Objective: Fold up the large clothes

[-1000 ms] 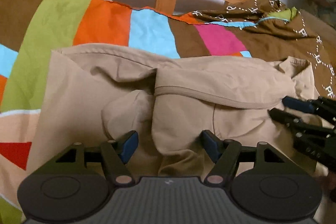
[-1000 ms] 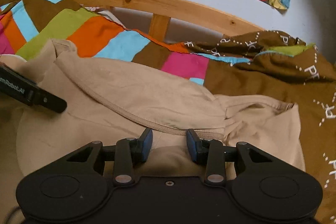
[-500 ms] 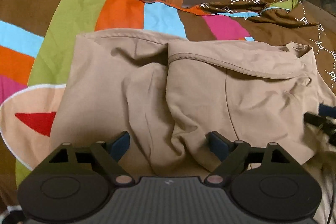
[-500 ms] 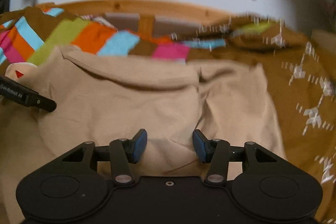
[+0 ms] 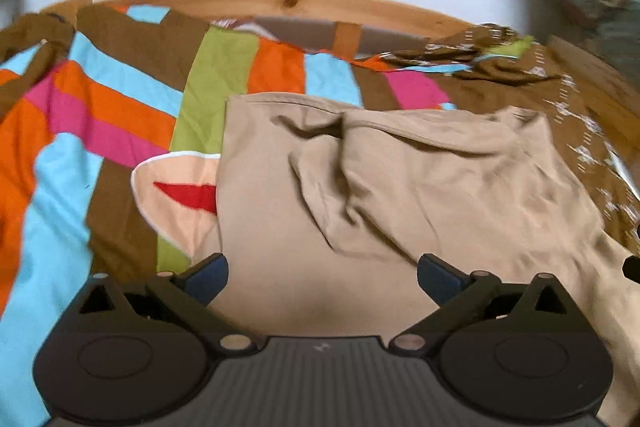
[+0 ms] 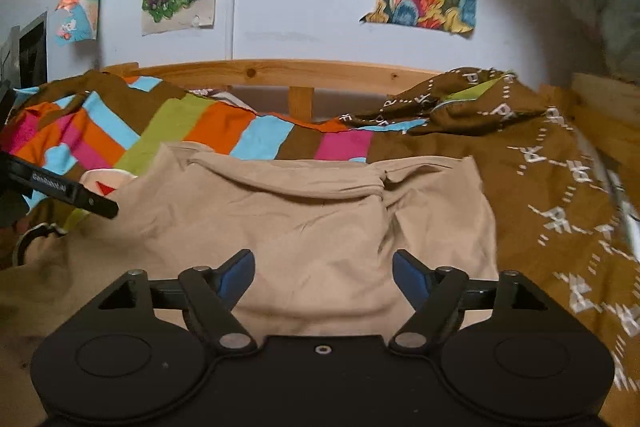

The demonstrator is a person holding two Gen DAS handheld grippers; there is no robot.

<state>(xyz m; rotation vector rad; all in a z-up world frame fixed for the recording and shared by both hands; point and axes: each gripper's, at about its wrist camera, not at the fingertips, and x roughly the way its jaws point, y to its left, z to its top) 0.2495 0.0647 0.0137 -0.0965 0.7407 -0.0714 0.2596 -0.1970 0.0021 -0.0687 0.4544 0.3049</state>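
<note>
Beige garment (image 5: 400, 187) on striped bedspread (image 5: 100, 131), wooden bedrail (image 6: 280, 71) behind

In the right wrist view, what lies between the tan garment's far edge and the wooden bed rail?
Only the striped bedspread lies between the tan garment and the wooden bed rail, seen in the right wrist view.

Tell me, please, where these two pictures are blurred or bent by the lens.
Left wrist view: motion blur smears the posters and the brown patterned cloth at right; the beige cotton garment is soft. Right wrist view: sharper, blurred only at the right edge; the fisheye bows the wooden bed rail in both.
</note>
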